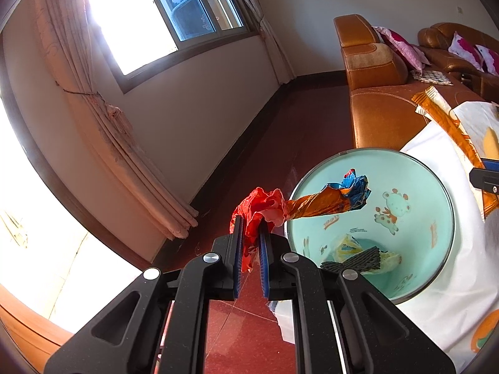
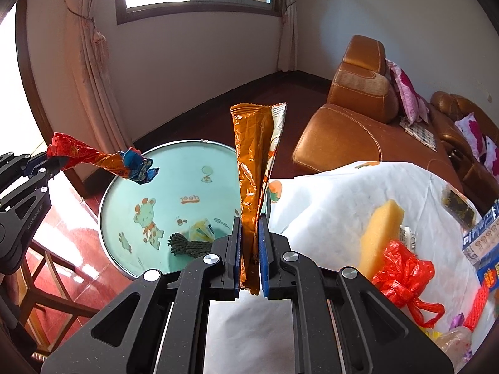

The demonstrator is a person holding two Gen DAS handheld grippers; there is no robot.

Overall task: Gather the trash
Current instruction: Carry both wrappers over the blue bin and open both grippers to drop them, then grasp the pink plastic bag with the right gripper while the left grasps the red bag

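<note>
Progress check on the trash run; I'd call it somewhere in the middle. The bin (image 2: 124, 187), the mint one with cartoon deer, sits on the floor right against the surface (image 2: 327, 205), and it already has a few bits at the bottom: a dark netted piece (image 2: 187, 244) and some crumpled pale packaging (image 1: 352, 244); so some trash is already in.

Left gripper (image 1: 249, 243) is pinched tight on a twisted red wrapper (image 1: 265, 208); the far end of it, orange and blue, pokes out over the bin's rim, so that one looks about ready to drop. Right gripper (image 2: 249, 249) is clamped on a long orange packet (image 2: 252, 162) that stands straight up between its pads; it hangs near the bin's edge where it meets the surface, not clearly over the opening yet, as far as I can tell.

Still left on the white cloth: a yellow sponge (image 2: 380, 237), a knotted red bag (image 2: 405, 274), a dark snack pack (image 2: 458, 208), some blue and red boxes (image 2: 486, 249) at the right edge, plus a few small bits at the bottom corner I can't make out; so once these two pieces go in there's a fair pile still to clear.
</note>
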